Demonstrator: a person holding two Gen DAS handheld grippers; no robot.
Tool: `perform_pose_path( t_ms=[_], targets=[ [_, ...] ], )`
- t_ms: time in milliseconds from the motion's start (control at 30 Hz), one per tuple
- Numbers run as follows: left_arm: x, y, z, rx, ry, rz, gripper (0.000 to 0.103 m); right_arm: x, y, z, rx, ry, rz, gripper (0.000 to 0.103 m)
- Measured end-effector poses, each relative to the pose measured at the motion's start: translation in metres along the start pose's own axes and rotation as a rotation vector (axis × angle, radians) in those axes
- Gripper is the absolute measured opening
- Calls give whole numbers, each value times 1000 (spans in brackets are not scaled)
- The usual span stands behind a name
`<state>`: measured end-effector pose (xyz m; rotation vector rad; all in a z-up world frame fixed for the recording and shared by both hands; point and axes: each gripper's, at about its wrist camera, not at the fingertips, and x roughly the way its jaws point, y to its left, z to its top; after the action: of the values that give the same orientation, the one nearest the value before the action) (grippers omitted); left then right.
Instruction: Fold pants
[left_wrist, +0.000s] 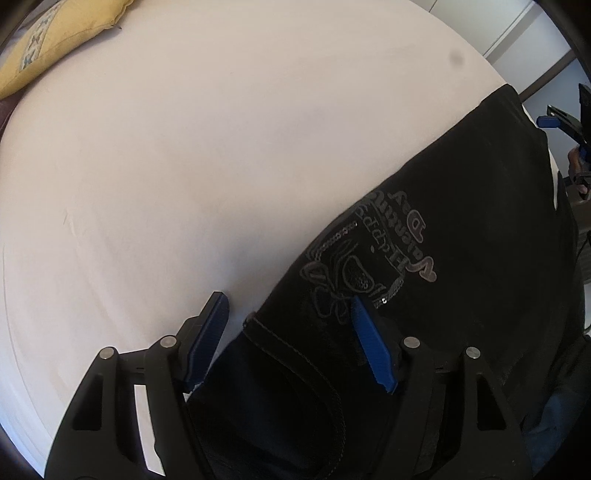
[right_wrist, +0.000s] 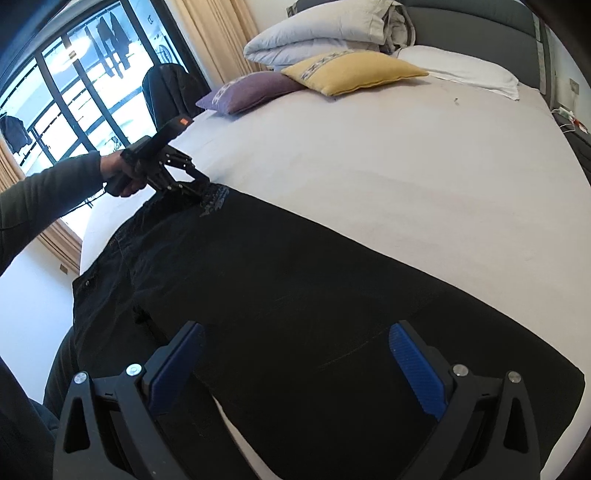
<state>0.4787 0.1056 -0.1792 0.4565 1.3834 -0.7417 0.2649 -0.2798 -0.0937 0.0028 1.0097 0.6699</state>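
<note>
two open claws (left_wrist: 291, 317) (right_wrist: 295, 354) – black pants (right_wrist: 295, 277), print unreadable

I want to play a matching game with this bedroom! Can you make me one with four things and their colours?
Things:
1. pants
2. bed sheet
3. front pillow
4. pillow beside it

Colours:
a. purple
b. black
c. yellow
d. white

Pairs: 1-b, 2-d, 3-c, 4-a
</note>
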Motion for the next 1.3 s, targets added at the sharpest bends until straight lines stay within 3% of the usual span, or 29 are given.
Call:
perform_pose_path(
  t_ms=[100,167,233,300,367,433,600,933,1067,1167,1200,1233,1300],
  targets=[
    [1,-3,4,18,13,-11,60,2,-2,2,-10,11,-5,103],
    [0,-6,4,39,13,-42,30,4,-3,5,-30,12,-12,103],
    [-4,-13,2,76,-6,-34,17,5,-5,8,-43,15,-25,103],
    [-2,-28,0,121,-40,27,8,7,-8,14,-69,15,-52,98],
    [-12,-36,-3,154,-97,101,8,10,-11,23,-98,22,-73,89],
    [-23,-43,-12,155,-167,142,8,14,-13,31,-132,33,-96,71],
    [-41,-60,-27,165,-302,190,8,34,-12,49,-245,108,-128,45],
    [-81,-97,-68,206,-436,255,7,77,-6,76,-369,205,-139,43],
    [-108,-142,-120,221,-488,272,7,98,-11,82,-400,263,-155,43],
    [-115,-154,-133,232,-496,276,7,109,-11,85,-416,302,-148,43],
    [-117,-158,-138,231,-499,275,7,113,-10,84,-426,325,-149,40],
    [-118,-161,-141,227,-501,273,7,117,-10,83,-434,355,-141,27],
    [-120,-166,-147,215,-506,269,7,119,-6,83,-454,376,-139,14]
  ],
)
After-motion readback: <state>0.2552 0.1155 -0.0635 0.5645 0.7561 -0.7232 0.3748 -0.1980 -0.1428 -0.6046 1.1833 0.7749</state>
